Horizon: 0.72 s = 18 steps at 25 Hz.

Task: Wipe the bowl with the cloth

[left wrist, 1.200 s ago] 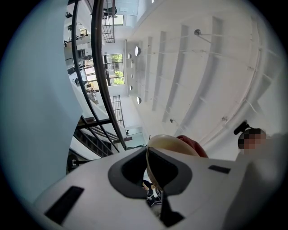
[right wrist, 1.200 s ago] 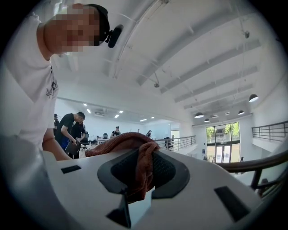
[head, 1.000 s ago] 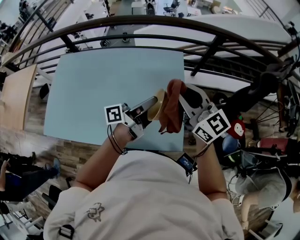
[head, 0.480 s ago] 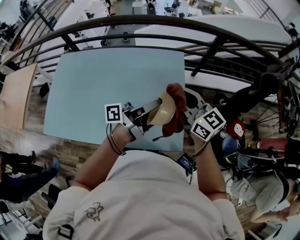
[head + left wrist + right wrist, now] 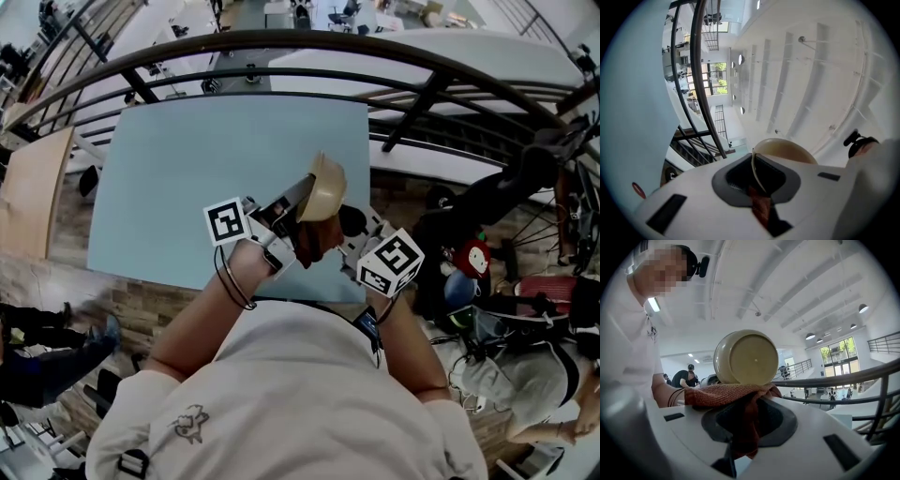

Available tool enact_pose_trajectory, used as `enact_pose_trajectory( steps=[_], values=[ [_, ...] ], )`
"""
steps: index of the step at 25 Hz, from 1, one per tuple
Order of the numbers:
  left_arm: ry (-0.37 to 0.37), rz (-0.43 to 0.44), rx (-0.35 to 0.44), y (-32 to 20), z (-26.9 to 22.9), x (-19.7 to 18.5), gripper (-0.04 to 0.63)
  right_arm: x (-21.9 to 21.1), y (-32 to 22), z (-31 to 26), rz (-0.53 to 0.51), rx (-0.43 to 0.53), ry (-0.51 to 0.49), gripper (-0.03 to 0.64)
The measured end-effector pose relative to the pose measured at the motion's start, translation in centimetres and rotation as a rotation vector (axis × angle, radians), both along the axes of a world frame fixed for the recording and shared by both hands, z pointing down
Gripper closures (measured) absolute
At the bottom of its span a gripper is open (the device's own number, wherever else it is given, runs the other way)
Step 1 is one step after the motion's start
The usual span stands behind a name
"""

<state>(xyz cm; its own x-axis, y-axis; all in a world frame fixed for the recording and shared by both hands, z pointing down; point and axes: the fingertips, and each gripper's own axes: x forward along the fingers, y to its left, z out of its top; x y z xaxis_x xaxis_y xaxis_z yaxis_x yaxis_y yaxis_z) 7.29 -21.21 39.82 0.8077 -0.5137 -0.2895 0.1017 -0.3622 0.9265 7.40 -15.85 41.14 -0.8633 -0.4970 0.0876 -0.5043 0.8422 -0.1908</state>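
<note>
The pale blue rectangular table (image 5: 187, 187) fills the middle of the head view, with a dark curved metal railing (image 5: 281, 42) running along its far side. The left gripper (image 5: 298, 202), white-bodied with a square-marker cube, is raised over the near right part of the table. Its jaws are opening, yet the thin rim of the beige round bowl (image 5: 323, 187) stands between them and is clamped by the pads. The bowl is clear of the table surface and tipped on its side. In the right gripper view its flat base faces the camera. The right gripper (image 5: 339, 234), of the same build, sits just beside the left gripper on the person's side of the bowl. Its jaws are clenched on the rust-red woven cloth (image 5: 309, 239). The cloth spreads across the top of those jaws and lies against the lower outer wall of the bowl; a fold hangs down between the jaws.
</note>
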Motion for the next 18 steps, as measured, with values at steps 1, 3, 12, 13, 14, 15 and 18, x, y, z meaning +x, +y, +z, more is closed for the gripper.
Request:
enact_pose_trajectory(
  steps=[1, 3, 12, 13, 14, 15, 18],
  values=[
    [-0.018, -0.022, -0.004, -0.3, 0.3, 0.0, 0.566, 0.1, 0.0, 0.1, 0.000, -0.005, -0.002, 0.532],
    [-0.056, -0.074, -0.014, -0.9, 0.9, -0.4, 0.563, 0.2, 0.3, 0.2, -0.008, -0.010, -0.004, 0.532],
    [-0.201, -0.201, -0.053, -2.1, 4.8, -2.4, 0.565, -0.5, 2.9, -1.4, -0.092, 0.030, -0.013, 0.532],
    [-0.202, -0.196, -0.059, -2.0, 5.4, -2.4, 0.565, -0.4, 2.8, -1.6, -0.094, 0.037, -0.010, 0.532],
    [-0.203, -0.188, -0.067, -1.9, 5.9, -2.5, 0.565, -0.4, 2.8, -1.7, -0.095, 0.045, -0.007, 0.532],
    [-0.209, -0.178, -0.076, -1.7, 6.5, -2.8, 0.565, -0.4, 2.7, -1.8, -0.094, 0.052, -0.005, 0.532],
    [-0.233, -0.146, -0.101, -0.9, 8.3, -3.5, 0.569, 0.5, 2.0, -2.4, -0.060, 0.074, -0.010, 0.532]
  ],
)
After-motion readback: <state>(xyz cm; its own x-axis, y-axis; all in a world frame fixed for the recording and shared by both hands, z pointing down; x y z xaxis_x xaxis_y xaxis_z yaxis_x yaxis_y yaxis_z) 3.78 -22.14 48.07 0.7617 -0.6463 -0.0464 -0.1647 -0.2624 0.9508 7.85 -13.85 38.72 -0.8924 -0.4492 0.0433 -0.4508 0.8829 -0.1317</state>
